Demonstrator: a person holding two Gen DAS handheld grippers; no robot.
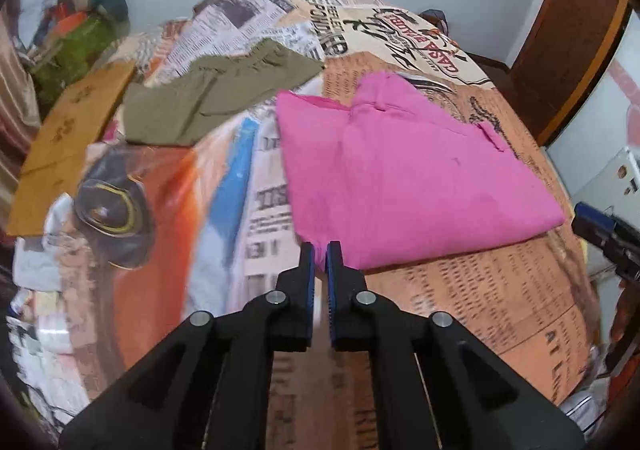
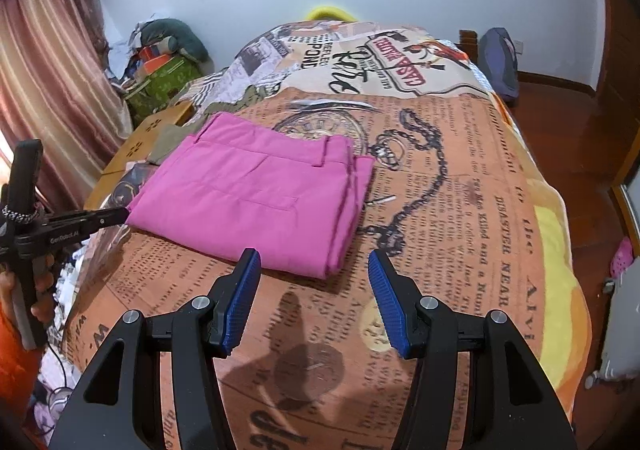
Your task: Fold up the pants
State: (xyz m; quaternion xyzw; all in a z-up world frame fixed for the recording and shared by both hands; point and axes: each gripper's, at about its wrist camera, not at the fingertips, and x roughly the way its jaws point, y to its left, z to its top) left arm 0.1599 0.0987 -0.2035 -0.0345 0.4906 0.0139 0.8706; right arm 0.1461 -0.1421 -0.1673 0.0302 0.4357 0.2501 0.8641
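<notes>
Already folded into a flat rectangle, the pink pants point(image 2: 256, 189) lie on the newspaper-print bedspread point(image 2: 460, 209), near its front edge. Close by the fold's left corner, the left gripper point(image 1: 319, 250) has its 2 fingers pressed together on nothing. Hovering just before the fold's near edge, the right gripper point(image 2: 314, 260) stands spread and empty. Olive pants point(image 1: 216, 97) lie beyond the pink ones.
</notes>
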